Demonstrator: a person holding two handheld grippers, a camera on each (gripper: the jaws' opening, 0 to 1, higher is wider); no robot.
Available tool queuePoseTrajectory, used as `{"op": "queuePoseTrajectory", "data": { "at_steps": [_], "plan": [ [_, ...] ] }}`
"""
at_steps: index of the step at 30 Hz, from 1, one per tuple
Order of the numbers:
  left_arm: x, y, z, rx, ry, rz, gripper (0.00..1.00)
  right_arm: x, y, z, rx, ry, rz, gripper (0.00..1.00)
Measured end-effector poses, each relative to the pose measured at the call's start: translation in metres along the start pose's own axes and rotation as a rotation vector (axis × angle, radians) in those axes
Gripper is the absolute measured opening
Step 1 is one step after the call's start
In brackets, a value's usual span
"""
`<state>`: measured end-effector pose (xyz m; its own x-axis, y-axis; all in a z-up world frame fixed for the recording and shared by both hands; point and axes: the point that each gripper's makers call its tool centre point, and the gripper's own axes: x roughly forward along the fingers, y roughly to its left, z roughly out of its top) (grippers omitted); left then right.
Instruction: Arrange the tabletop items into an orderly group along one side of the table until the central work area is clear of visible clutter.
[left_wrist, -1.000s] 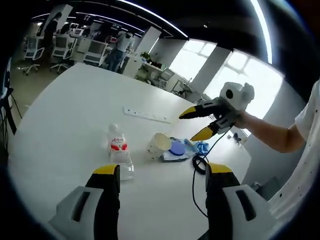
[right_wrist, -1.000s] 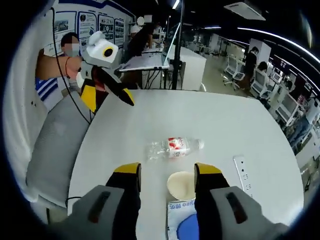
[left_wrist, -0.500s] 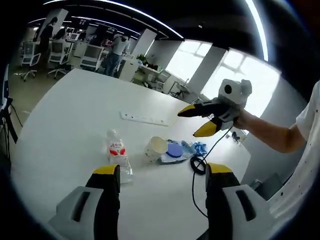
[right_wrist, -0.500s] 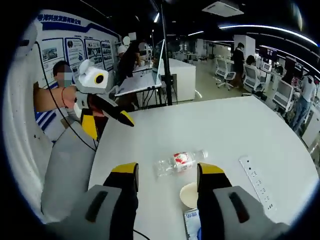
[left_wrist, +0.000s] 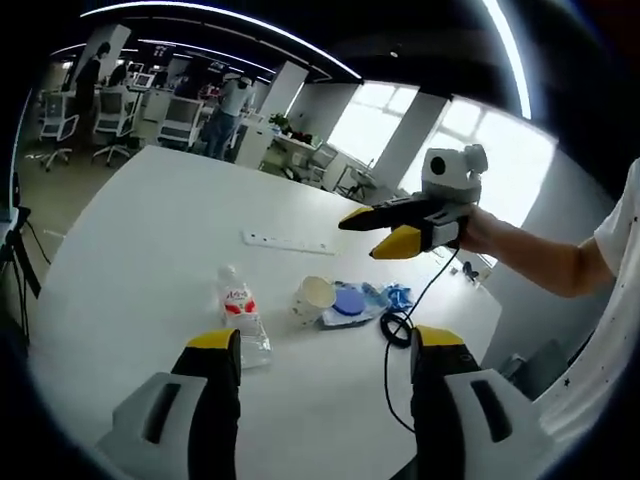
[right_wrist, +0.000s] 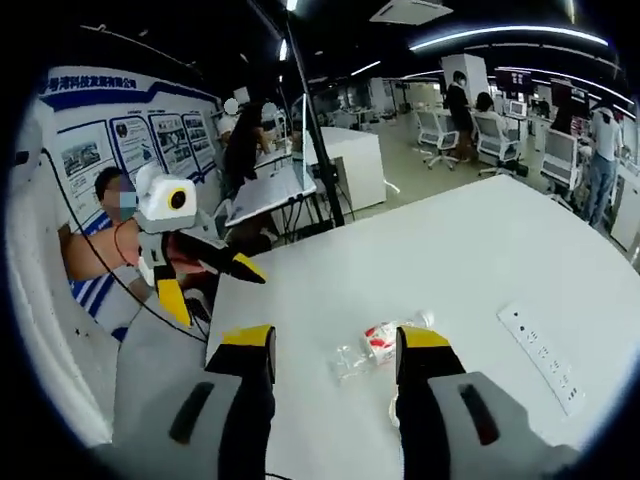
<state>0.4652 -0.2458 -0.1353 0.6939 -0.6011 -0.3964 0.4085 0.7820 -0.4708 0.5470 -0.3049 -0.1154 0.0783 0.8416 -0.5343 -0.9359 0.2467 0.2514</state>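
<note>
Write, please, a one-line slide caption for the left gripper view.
Open right hand-held gripper hovers above a lying water bottle, tipped paper cup, blue packet and power strip.

On the table (left_wrist: 130, 230), bottle (left_wrist: 238, 305) lies left of cup (left_wrist: 314, 297), power strip (left_wrist: 282, 241) behind.

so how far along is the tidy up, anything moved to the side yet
Nothing looks grouped yet. The water bottle lies on its side mid-table, with the paper cup, a blue-lidded packet and a black cable loose beside it, and the power strip further back. Nothing is in hand: the left hand-held gripper and right hand-held gripper are both open and empty. All the gathering is left.
</note>
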Motion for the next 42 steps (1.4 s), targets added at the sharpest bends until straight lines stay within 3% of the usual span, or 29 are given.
{"op": "queuePoseTrajectory", "data": {
  "at_steps": [11,21,30,42],
  "plan": [
    [-0.012,0.004,0.004,0.013,-0.011,-0.017,0.70,0.035,-0.021,0.016,0.198,-0.030,-0.056,0.48],
    [-0.034,0.014,0.003,0.013,-0.025,-0.026,0.70,0.073,-0.056,0.015,0.331,0.016,-0.145,0.49],
    [-0.052,0.030,0.004,0.003,-0.050,-0.024,0.70,0.104,-0.084,0.002,0.452,0.084,-0.226,0.46],
    [-0.061,0.049,-0.004,-0.020,-0.061,-0.027,0.70,0.131,-0.114,-0.022,0.615,0.158,-0.303,0.46]
  ]
}}
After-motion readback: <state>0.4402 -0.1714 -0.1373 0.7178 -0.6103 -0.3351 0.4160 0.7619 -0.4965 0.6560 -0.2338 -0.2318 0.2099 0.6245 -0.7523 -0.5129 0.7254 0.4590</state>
